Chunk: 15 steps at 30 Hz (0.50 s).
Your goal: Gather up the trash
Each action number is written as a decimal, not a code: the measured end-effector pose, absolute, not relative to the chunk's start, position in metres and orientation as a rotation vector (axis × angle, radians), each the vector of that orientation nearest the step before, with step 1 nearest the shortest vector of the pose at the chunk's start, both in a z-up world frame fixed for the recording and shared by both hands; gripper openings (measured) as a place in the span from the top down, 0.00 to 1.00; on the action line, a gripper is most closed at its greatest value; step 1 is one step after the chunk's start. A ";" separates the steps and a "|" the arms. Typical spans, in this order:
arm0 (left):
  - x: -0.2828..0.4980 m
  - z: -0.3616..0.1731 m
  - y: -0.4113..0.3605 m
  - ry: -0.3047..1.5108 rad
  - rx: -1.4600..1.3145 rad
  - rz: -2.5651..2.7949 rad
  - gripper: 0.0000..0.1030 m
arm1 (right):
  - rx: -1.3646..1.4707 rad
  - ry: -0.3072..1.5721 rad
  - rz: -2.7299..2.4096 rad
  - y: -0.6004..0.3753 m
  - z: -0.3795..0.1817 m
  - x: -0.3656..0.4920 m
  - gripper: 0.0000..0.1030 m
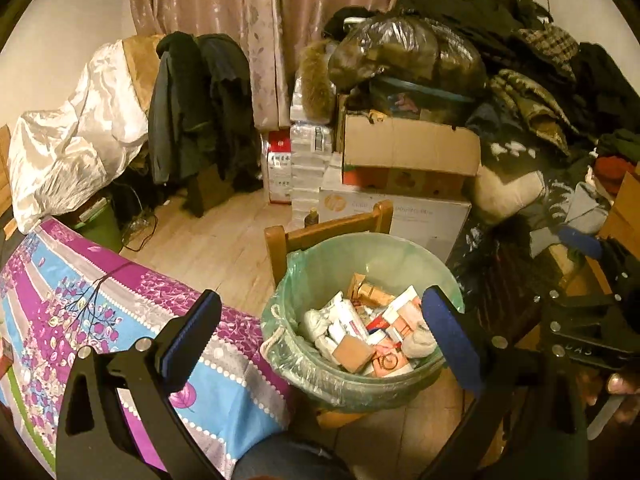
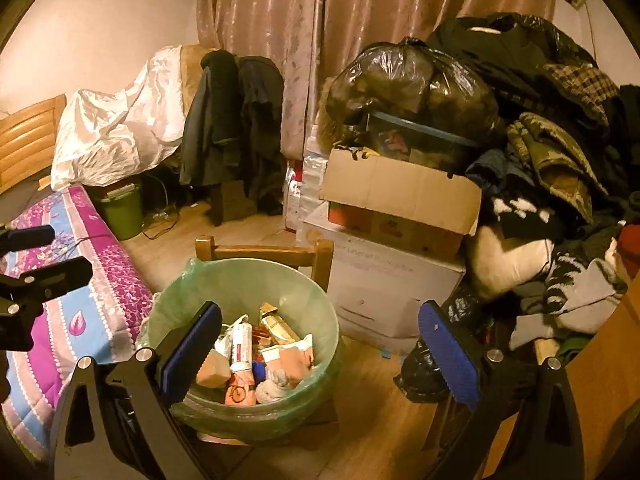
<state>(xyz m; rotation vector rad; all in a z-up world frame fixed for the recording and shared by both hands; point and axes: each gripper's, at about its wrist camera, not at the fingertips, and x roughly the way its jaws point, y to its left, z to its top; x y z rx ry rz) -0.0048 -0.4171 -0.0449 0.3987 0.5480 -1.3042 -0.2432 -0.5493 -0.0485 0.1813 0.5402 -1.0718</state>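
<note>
Above the round bin lined with a pale green plastic bag (image 2: pixel 244 280), already well filled with cartons, tubes and wrappers (image 2: pixel 256 360), we hold our left hand-held gripper (image 1: pixel 320 336) and right hand-held gripper (image 2: pixel 320 344) spread and empty, so collecting looks largely done.

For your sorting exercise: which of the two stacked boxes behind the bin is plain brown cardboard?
The upper cardboard box, its flap hanging open. The white printer box beneath it carries printed lettering.

Thin glossy plastic bin liner (image 1: pixel 304 276), wooden chair (image 2: pixel 264 252), matt cardboard box (image 1: pixel 412 148), plank floor (image 2: pixel 372 432)
</note>
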 end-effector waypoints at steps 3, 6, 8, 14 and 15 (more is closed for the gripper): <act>-0.007 -0.044 -0.417 0.528 0.399 -1.290 0.06 | 0.201 0.538 -1.068 -0.552 -0.052 -0.244 0.04; -0.009 -0.043 -0.419 0.501 0.417 -1.265 0.06 | 0.221 0.548 -1.046 -0.552 -0.057 -0.242 0.04; -0.008 -0.043 -0.420 0.499 0.426 -1.251 0.06 | 0.223 0.557 -1.028 -0.552 -0.060 -0.240 0.04; 0.003 -0.044 -0.422 0.562 0.406 -1.199 0.06 | 0.217 0.579 -0.991 -0.549 -0.067 -0.231 0.04; 0.005 -0.044 -0.422 0.566 0.404 -1.193 0.06 | 0.219 0.579 -0.989 -0.550 -0.067 -0.231 0.04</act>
